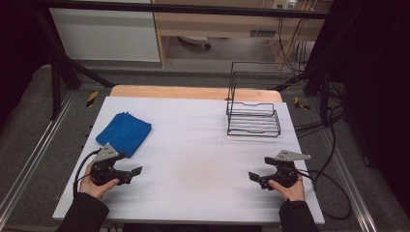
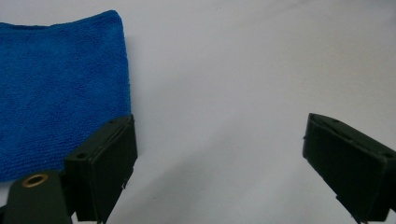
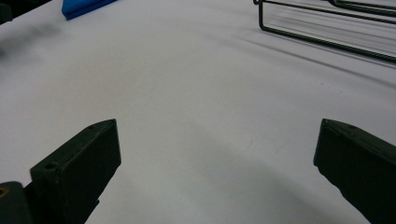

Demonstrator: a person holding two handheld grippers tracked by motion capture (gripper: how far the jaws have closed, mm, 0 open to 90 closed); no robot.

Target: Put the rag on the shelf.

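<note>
Left gripper (image 1: 137, 171) sat low over the near-left counter (image 1: 193, 145), jaws spread wide, nothing between them. Right gripper (image 1: 255, 177) sat at the near right, jaws likewise apart and empty. The folded blue cloth (image 1: 124, 133) lay flat just beyond the left gripper, near but not touching; in the left gripper view it (image 2: 60, 88) was just off the left jaw.

Judged step: reaching for the cloth with the left gripper. To do it well, it needed to come in low at the near edge, slide one jaw under the fold, pinch all layers, and not drag the cloth across the counter.

Farther off, the black wire rack (image 1: 253, 116) stood at the far right, well apart from both grippers. Its upper frame blended into the dark background, so its height and shape were hard to read. The cloth's layer count was probably several, but couldn't be told. The left gripper view cut off the cloth's left side.
</note>
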